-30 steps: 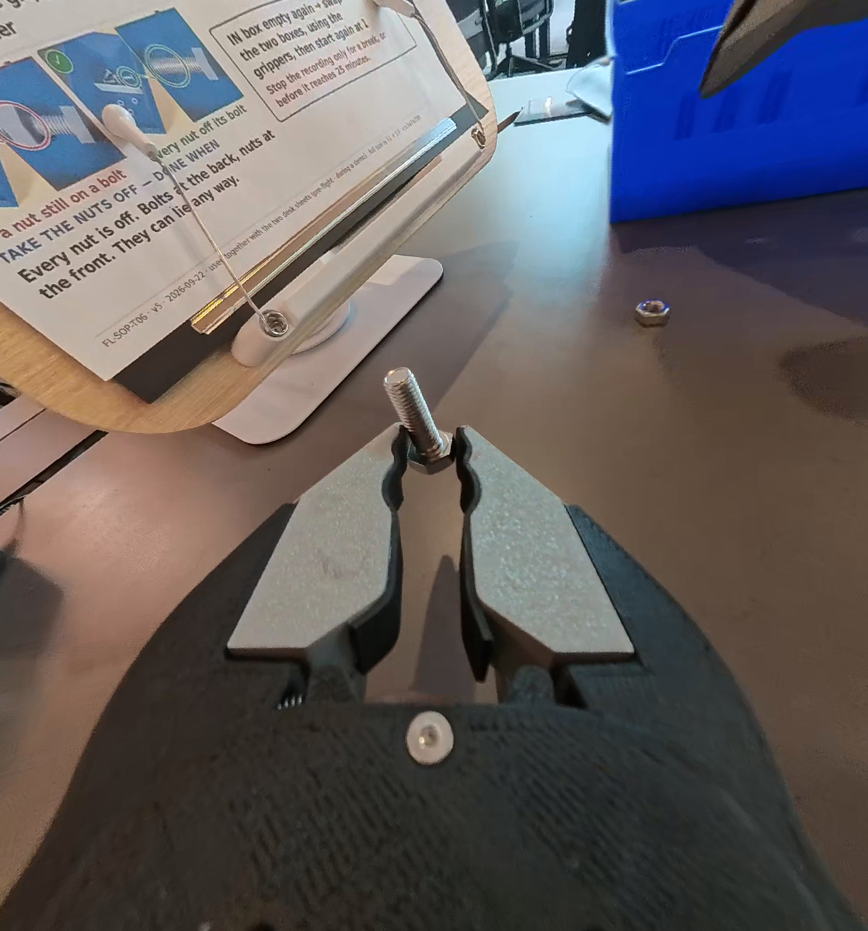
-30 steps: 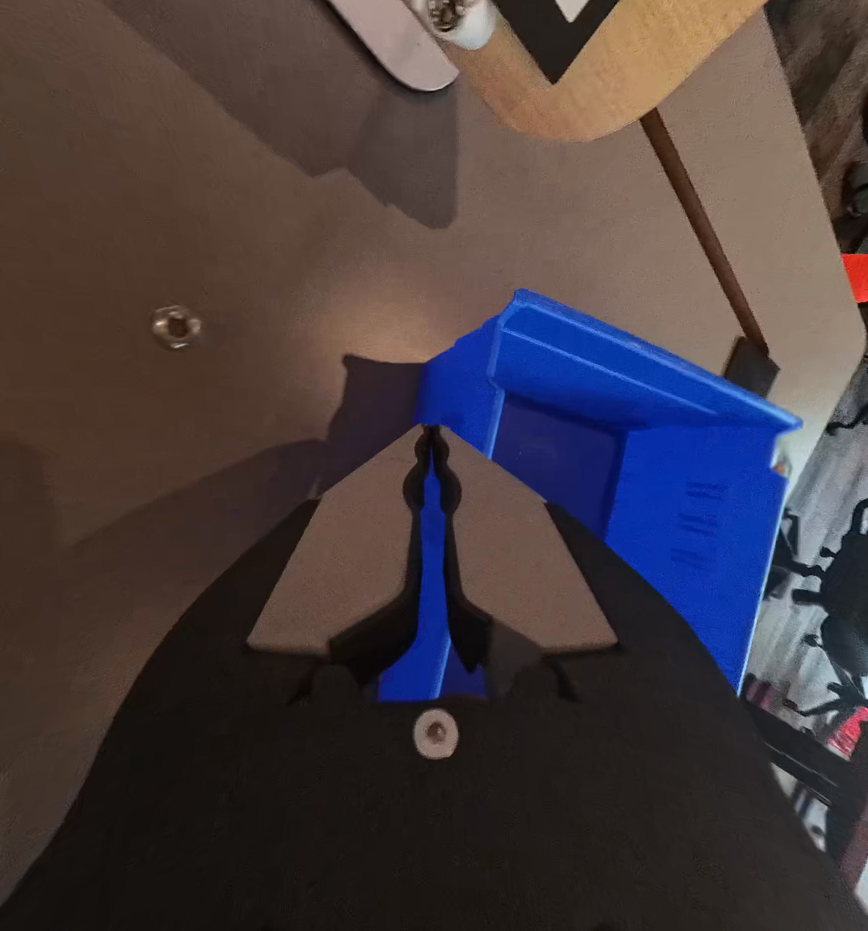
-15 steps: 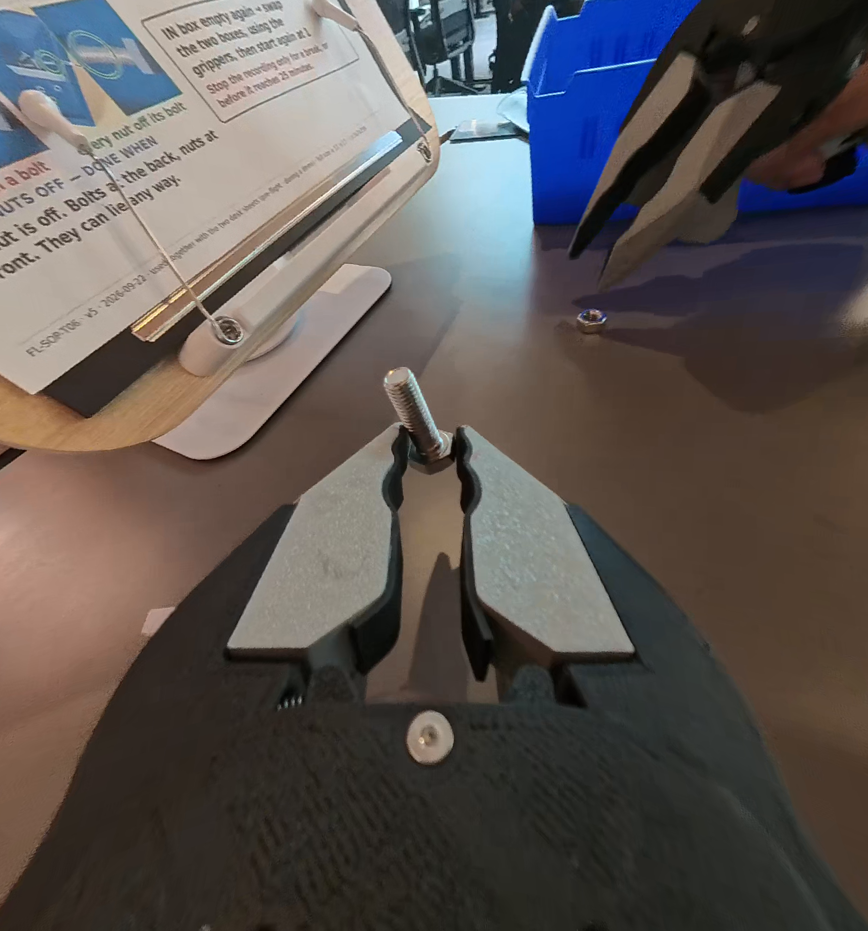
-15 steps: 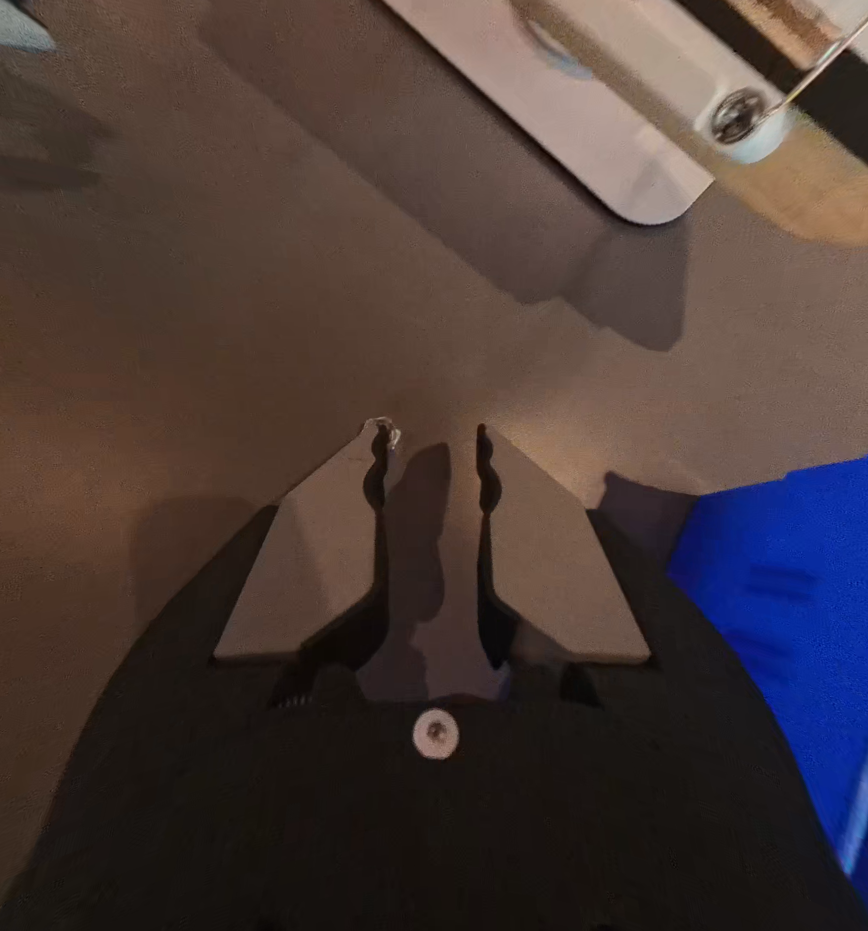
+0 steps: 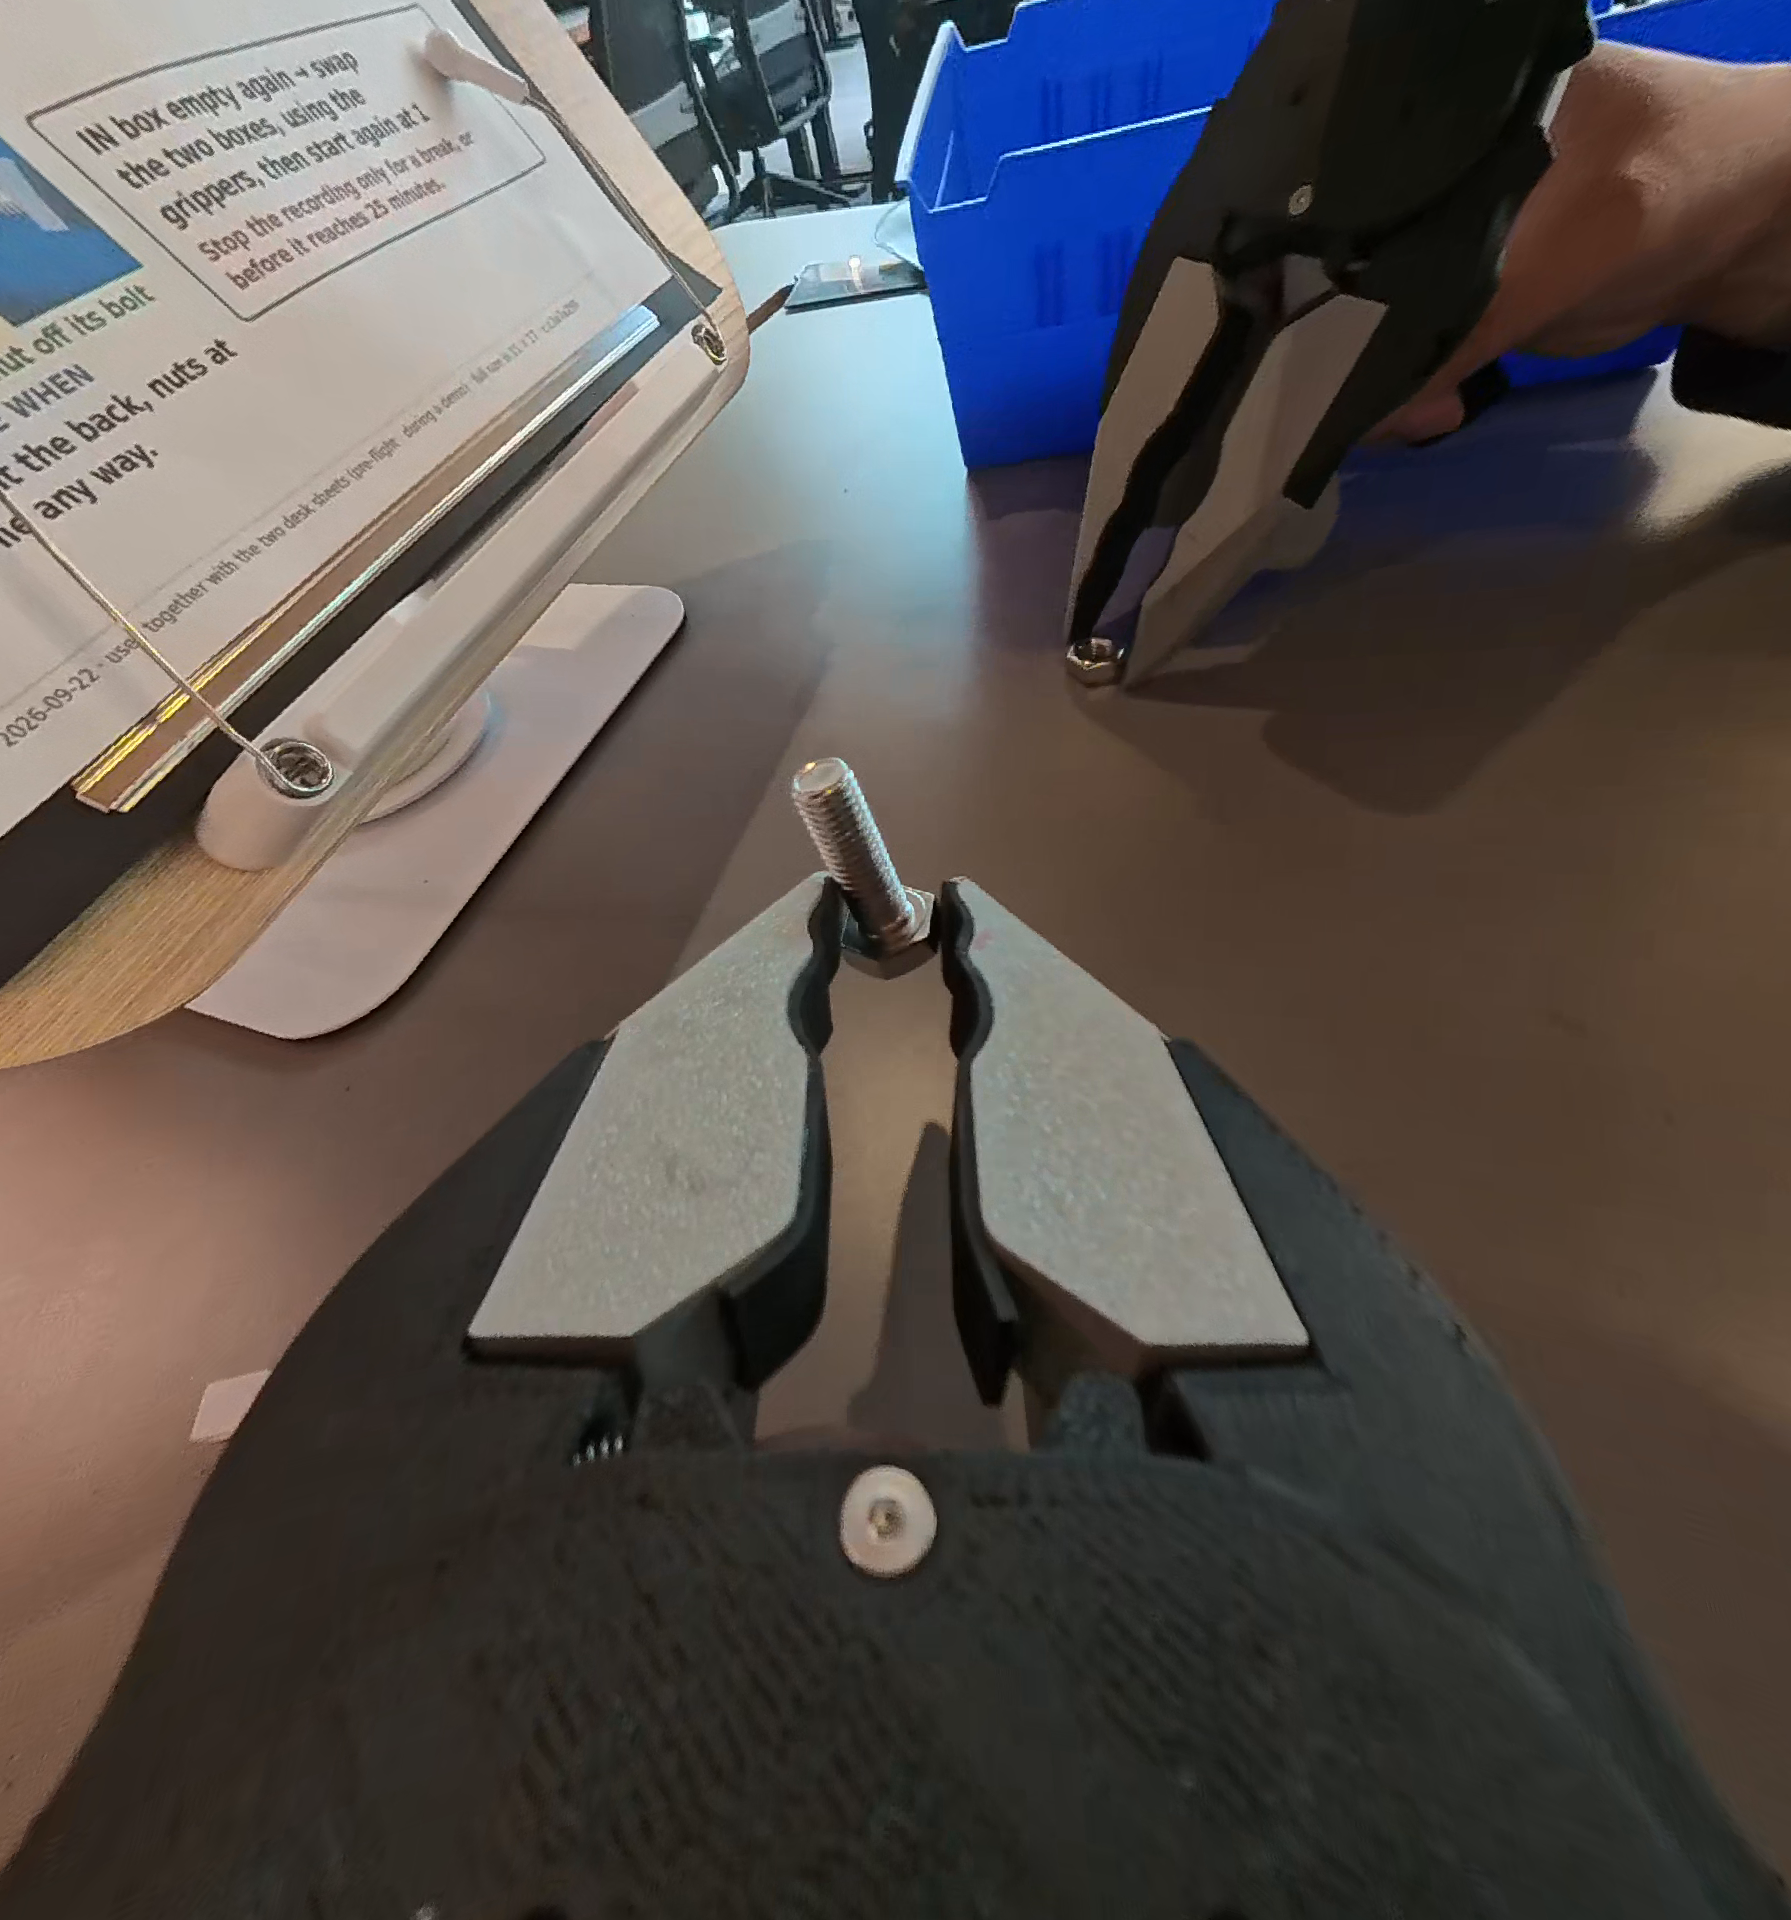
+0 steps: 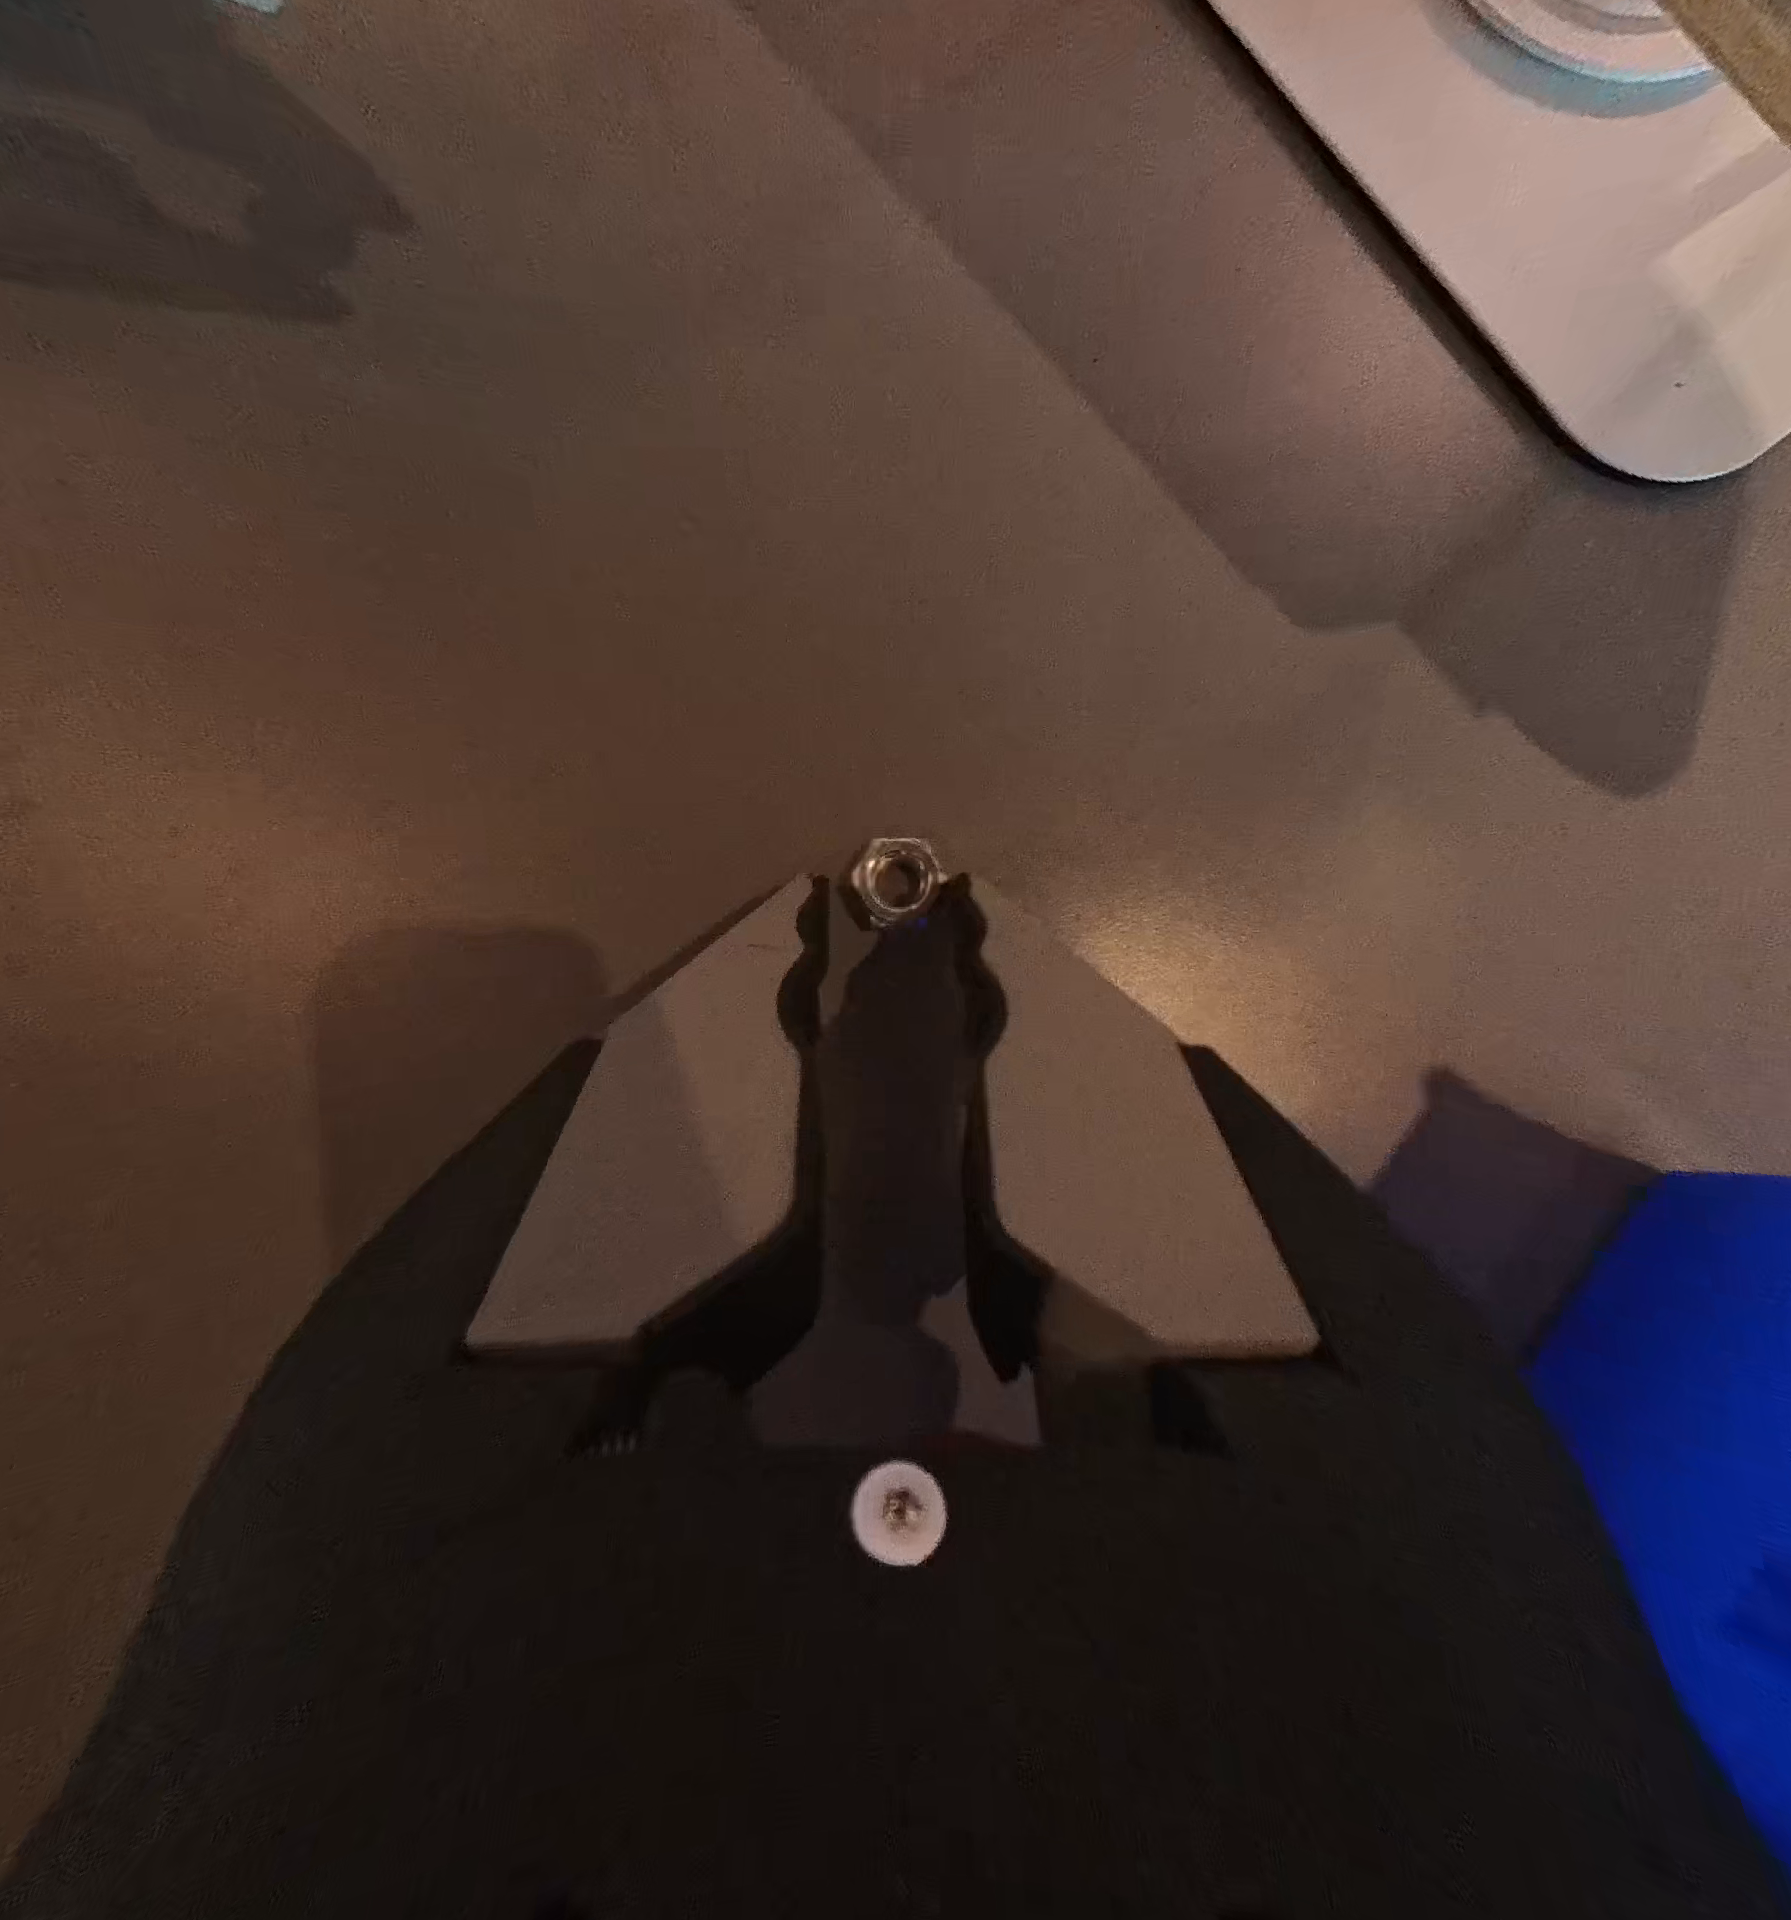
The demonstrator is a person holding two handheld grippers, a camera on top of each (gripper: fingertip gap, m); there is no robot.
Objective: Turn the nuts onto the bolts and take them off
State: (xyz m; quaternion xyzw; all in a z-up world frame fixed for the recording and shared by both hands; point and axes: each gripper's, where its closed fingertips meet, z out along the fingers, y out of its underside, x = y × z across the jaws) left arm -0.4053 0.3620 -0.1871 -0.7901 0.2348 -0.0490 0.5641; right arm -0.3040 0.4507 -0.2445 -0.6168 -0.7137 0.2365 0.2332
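Observation:
My left gripper [image 5: 886,902] is shut on the hex head of a silver bolt [image 5: 847,831], which stands with its threaded shaft pointing up and away, just above the brown table. A loose silver nut [image 6: 896,881] lies flat on the table between the tips of my right gripper [image 6: 889,889]. The jaws stand slightly apart, with a thin gap on the nut's left side. In the left wrist view the right gripper [image 5: 1114,649] points steeply down at the nut [image 5: 1093,660], held by a hand, to the right of and beyond the bolt.
A wooden document stand [image 5: 247,436] with a printed sheet stands on a white base [image 6: 1597,260] at the left. A blue plastic bin [image 5: 1016,270] stands behind the right gripper and also shows in the right wrist view [image 6: 1722,1507]. Office chairs are far behind. Tip to tip, the grippers are about 15 cm apart.
My right gripper has come down from the blue bin to the table and narrowed its jaws around the loose nut. My left gripper has kept hold of the bolt, shifting little.

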